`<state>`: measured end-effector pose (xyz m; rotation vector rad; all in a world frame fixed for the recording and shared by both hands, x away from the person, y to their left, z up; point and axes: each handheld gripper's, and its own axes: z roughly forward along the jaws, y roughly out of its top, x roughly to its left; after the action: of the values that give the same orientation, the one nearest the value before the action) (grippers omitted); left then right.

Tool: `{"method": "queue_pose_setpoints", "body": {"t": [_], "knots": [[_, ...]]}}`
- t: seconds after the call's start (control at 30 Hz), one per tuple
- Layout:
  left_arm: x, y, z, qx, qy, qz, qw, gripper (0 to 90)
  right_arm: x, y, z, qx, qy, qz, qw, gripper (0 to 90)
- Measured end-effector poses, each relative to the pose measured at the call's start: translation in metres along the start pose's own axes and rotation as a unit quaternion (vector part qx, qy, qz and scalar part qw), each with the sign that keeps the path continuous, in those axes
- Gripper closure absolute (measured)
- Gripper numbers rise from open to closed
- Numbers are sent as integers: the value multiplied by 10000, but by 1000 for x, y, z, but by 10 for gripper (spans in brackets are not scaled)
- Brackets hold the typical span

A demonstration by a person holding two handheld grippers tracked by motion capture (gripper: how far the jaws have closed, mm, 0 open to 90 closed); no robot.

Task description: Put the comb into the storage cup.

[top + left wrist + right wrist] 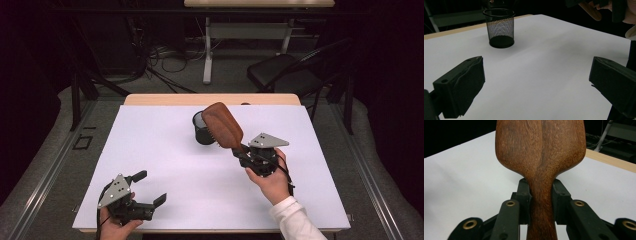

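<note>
Right gripper (243, 152): clamped on wooden brush (223, 125) handle, above mesh cup (202, 131)
Left gripper (150, 187): spread wide, holding nothing

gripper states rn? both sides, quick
Left tool: open, jaws wide apart, holding nothing, low over the table.
Right tool: closed on the wooden hairbrush at its handle, raised by the mesh cup.

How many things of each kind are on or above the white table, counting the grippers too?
Wooden hairbrush: 1
Black mesh cup: 1
Grippers: 2, the left gripper open and the right gripper shut on the brush handle
Total: 4
</note>
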<state>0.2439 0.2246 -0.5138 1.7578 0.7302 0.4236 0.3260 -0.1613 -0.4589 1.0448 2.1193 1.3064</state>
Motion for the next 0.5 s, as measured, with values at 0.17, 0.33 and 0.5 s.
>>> {"method": "queue_pose_setpoints", "body": {"t": [0.17,0.33,0.5], "knots": [[0,0,1,3,-7,-3,10000,3,1,1,4,-38,18,-70,10000,715],[1,0,1,15,-7,-2,10000,3,3,2,5,-132,54,-103,9998,715],[1,0,1,15,3,-11,10000,3,5,2,5,-206,111,-158,9996,715]]}}
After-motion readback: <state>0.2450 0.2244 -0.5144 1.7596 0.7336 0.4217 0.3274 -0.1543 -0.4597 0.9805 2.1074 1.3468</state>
